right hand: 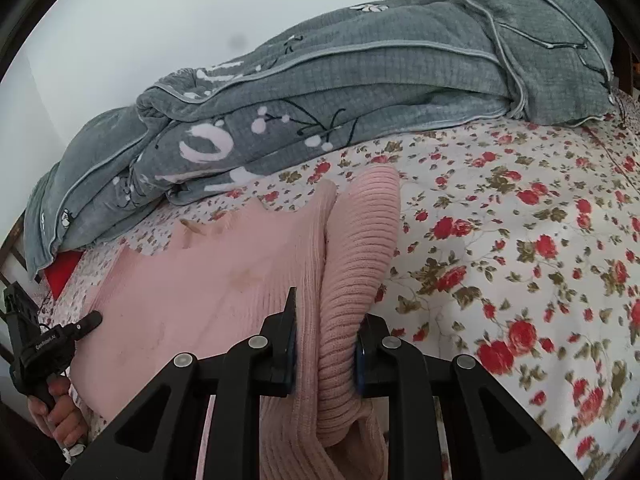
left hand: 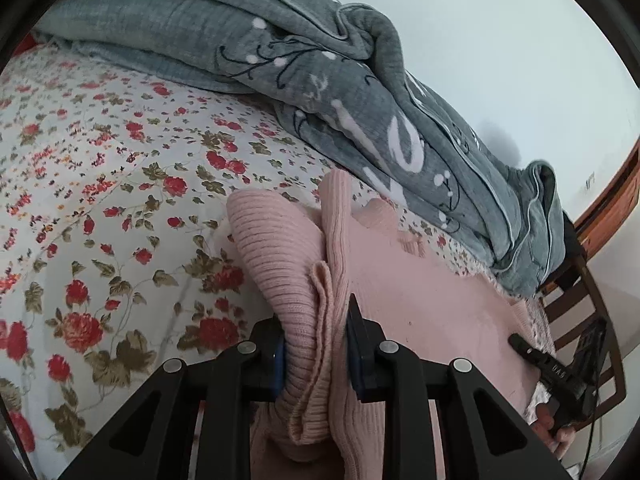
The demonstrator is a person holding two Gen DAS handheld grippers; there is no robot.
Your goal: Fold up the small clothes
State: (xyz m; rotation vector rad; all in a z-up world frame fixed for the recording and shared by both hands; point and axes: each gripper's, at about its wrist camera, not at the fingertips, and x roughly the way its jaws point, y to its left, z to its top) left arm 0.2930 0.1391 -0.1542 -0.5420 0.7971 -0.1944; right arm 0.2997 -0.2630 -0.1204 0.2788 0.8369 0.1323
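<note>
A pink ribbed knit garment [left hand: 420, 304] lies on a floral bed sheet [left hand: 100, 200]. My left gripper [left hand: 316, 344] is shut on a bunched fold and sleeve of it at one side. My right gripper [right hand: 326, 332] is shut on the garment's [right hand: 208, 280] other side, with a ribbed sleeve [right hand: 364, 240] arching up between its fingers. Each gripper shows in the other's view: the right one [left hand: 560, 372] at the lower right, the left one [right hand: 52, 344] at the lower left, both at the garment's edges.
A folded grey quilt [left hand: 320, 80] with white flowers lies along the back of the bed, also in the right wrist view [right hand: 320, 100]. A wooden bed frame [left hand: 592, 300] sits at the far right. A white wall [right hand: 120, 40] is behind.
</note>
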